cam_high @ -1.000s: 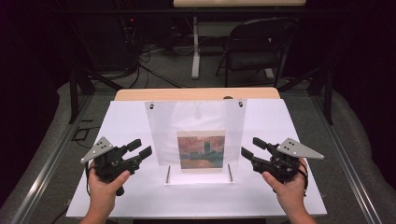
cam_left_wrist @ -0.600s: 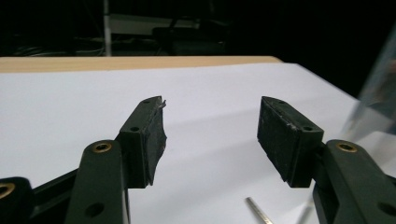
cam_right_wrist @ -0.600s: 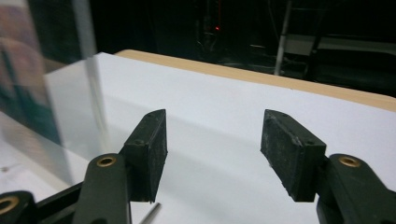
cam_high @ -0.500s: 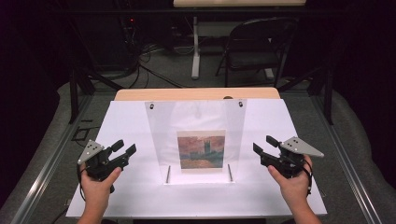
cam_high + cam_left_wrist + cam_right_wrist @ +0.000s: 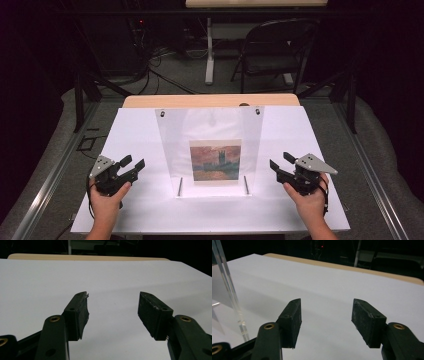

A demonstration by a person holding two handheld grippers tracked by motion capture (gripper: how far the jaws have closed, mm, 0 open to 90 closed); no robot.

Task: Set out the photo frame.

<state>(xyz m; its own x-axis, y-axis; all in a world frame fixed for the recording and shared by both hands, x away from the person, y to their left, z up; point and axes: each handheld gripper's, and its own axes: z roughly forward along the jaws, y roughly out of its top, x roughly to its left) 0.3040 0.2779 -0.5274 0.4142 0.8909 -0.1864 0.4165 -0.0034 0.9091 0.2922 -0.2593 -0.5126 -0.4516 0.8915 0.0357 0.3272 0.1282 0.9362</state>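
The clear acrylic stand (image 5: 210, 150) looks rigid, light and slippery; grip its side edges. Left gripper (image 5: 131, 167) and right gripper (image 5: 281, 162) stand released, empty.

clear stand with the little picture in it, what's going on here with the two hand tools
A person holds a tool in each hand at a white table. The clear stand sits upright in the middle with a small painting in it. The left tool hovers to the left of the stand and the right tool to its right, both apart from it. Both tools are open and hold nothing, so nothing is being gripped at this moment.
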